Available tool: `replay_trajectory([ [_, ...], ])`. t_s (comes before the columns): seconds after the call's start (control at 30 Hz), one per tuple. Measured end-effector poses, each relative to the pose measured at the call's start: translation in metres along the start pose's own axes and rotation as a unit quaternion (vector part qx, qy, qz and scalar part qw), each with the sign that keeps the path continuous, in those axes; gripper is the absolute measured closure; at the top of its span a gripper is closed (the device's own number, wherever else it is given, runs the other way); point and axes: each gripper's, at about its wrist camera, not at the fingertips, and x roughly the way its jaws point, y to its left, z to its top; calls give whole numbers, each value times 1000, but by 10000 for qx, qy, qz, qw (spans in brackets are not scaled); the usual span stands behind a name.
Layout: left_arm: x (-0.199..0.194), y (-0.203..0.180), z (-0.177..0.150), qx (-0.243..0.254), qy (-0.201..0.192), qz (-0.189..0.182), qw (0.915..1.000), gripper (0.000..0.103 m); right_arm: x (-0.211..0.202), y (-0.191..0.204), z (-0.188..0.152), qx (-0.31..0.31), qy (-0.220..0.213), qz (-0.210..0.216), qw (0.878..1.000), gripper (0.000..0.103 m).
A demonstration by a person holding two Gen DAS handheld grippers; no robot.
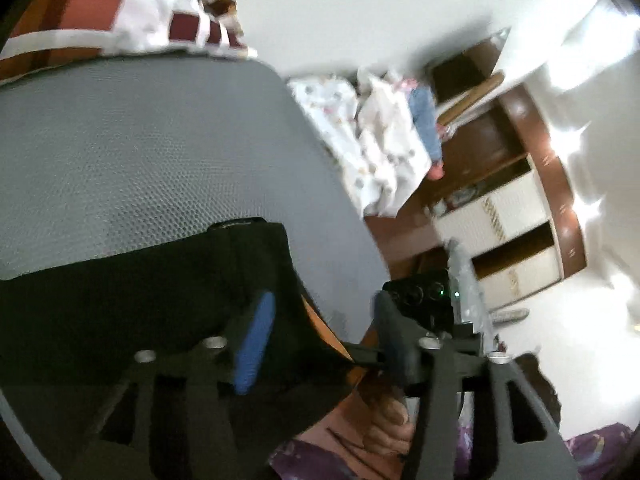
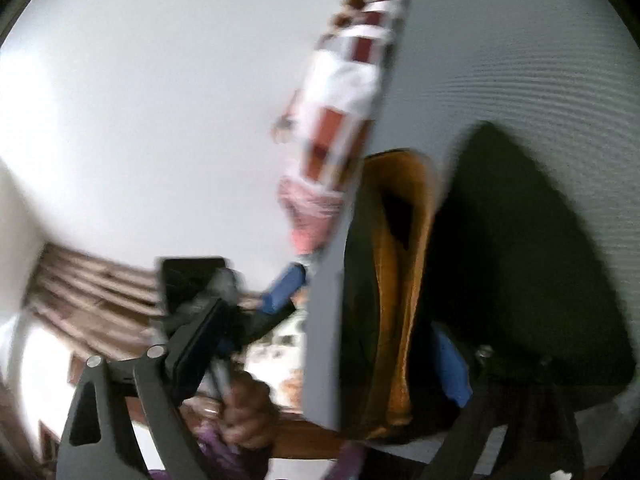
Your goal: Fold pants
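Observation:
The grey pants (image 1: 140, 152) hang lifted in the air, filling the left wrist view; their black waistband (image 1: 120, 300) has an orange lining. In the right wrist view the grey cloth (image 2: 500, 60) and the black band with orange lining (image 2: 412, 280) fill the right side. My left gripper (image 1: 320, 332) stands wide, one blue pad (image 1: 256, 344) against the black band, the other finger clear of the cloth. My right gripper (image 2: 340, 340) also stands wide, one blue pad (image 2: 452, 372) pressed on the band. Whether either grips the cloth is unclear.
A red and white checked cloth (image 1: 120, 12) lies behind the pants. A bed with white bedding (image 1: 360, 140) and a brown wardrobe (image 1: 520, 200) show in the left wrist view. The other hand-held gripper (image 2: 200, 320) and a hand (image 2: 248, 412) show in the right wrist view.

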Motion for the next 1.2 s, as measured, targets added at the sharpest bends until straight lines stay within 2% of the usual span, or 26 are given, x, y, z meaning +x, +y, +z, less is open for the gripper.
replay_trajectory([
  [0.1, 1, -10, -2, 122, -44, -10, 9999, 41, -5, -11, 0, 149, 18, 183, 9997, 15],
  [0.17, -3, -13, -7, 178, -86, 42, 9998, 36, -8, -8, 4, 37, 51, 127, 9999, 14],
  [0.27, -17, -5, -21, 183, -159, 310, 9992, 33, -10, -8, 11, -81, 304, -72, 9995, 15],
  [0.37, -42, 22, -46, -190, -338, 502, 9980, 32, -5, -4, 20, -312, 587, -513, 9965, 20],
  [0.43, -58, 42, -64, -444, -453, 651, 9959, 31, 4, 6, 23, -745, 670, -1043, 9895, 29],
  [0.47, -66, 53, -74, -559, -528, 814, 9937, 31, 12, 11, 23, -1015, 791, -1432, 9813, 47],
  [0.5, -71, 62, -82, -626, -579, 963, 9917, 31, 18, 12, 23, -1093, 874, -1607, 9770, 70],
  [0.57, -82, 80, -97, -852, -645, 1208, 9869, 31, 28, 9, 27, -1190, 1018, -1958, 9681, 90],
  [0.67, -97, 94, -112, -1090, -863, 1304, 9817, 31, 25, 13, 35, -1312, 839, -1866, 9700, 92],
  [0.83, -110, 98, -120, -1067, -1156, 1344, 9784, 30, -5, 9, 43, -1184, 311, -1609, 9794, 93],
  [0.9, -104, 97, -120, -1026, -1118, 1349, 9792, 29, -18, -7, 46, -910, 128, -1623, 9825, 93],
  [1.03, -82, 97, -117, -940, -874, 1502, 9803, 29, -24, -34, 48, -497, 123, -1543, 9867, 93],
  [1.2, -74, 100, -120, -977, -842, 1609, 9785, 28, -26, -25, 51, -646, 154, -1560, 9855, 92],
])
